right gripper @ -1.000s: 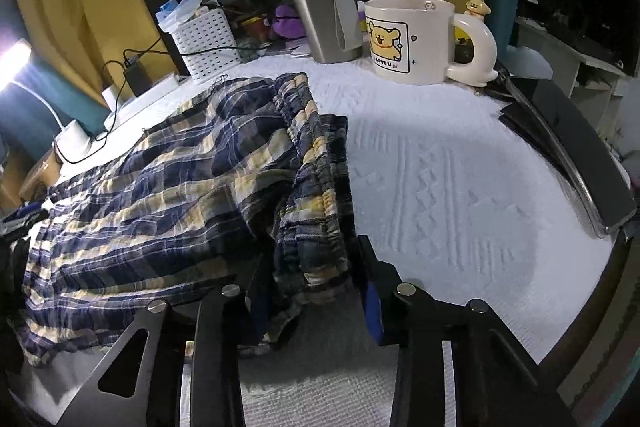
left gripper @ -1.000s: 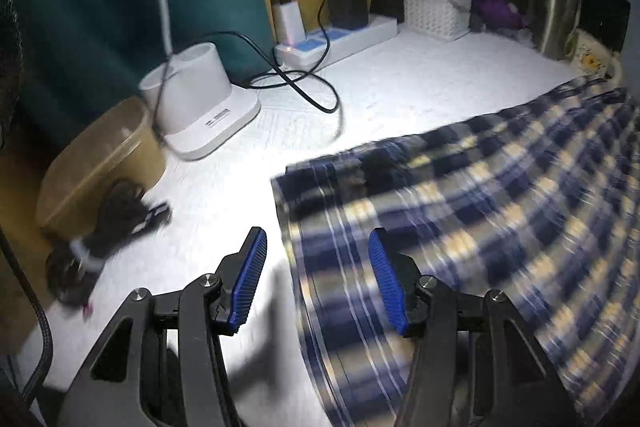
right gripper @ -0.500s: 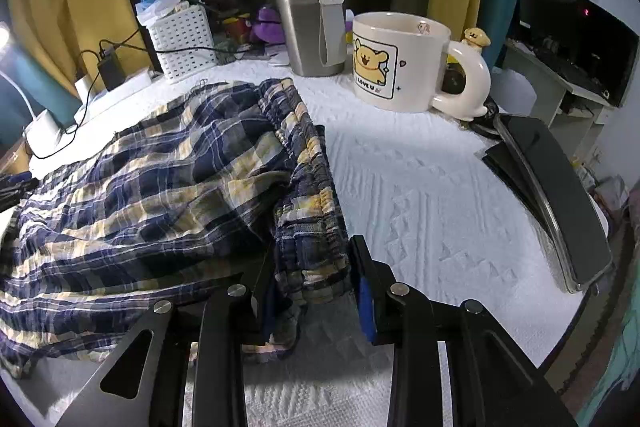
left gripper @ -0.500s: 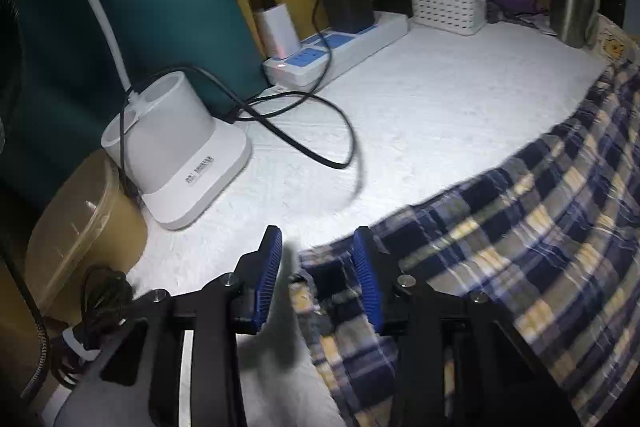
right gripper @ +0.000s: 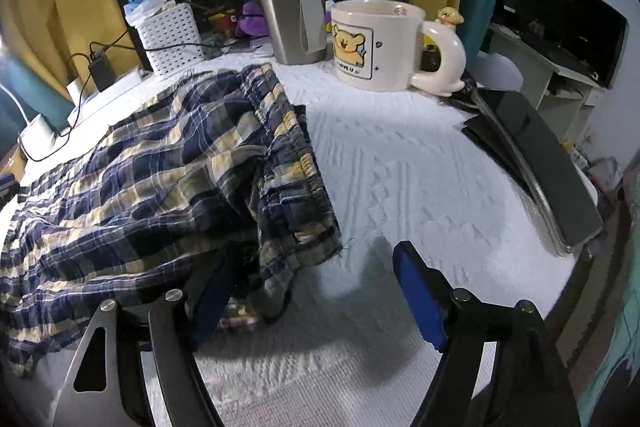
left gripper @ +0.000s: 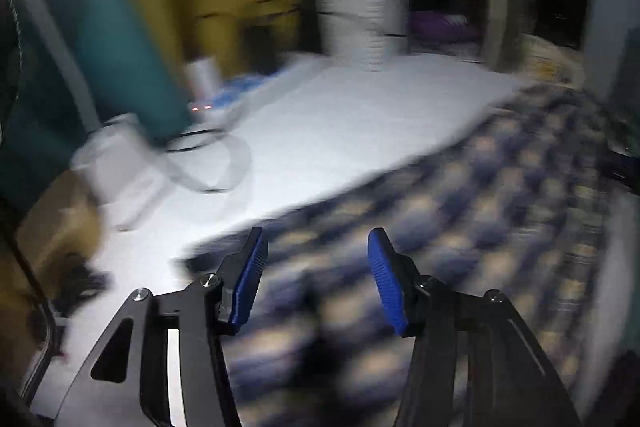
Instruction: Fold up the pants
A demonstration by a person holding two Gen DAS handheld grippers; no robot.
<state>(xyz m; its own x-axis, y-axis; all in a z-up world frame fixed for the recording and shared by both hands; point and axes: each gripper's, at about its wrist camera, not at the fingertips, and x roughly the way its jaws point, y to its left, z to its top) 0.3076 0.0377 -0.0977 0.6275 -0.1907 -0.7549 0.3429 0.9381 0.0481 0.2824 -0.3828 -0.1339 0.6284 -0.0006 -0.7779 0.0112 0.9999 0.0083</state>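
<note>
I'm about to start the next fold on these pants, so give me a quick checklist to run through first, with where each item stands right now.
1. Right gripper released: ok. Its jaws have just been opening; the waistband corner no longer looks pinched.
2. Left gripper free: ok. Its jaws stand apart, having just been opening, over the pants, nothing pinched.
3. Left view sharp enough to aim: not ok, heavily blurred.
4. Pants lying flat: not ok. The waistband end is bunched and lifted.
5. Mug and tumbler off the cloth: ok, both stand behind it.
6. Far leg hems lined up: cannot tell.
</note>
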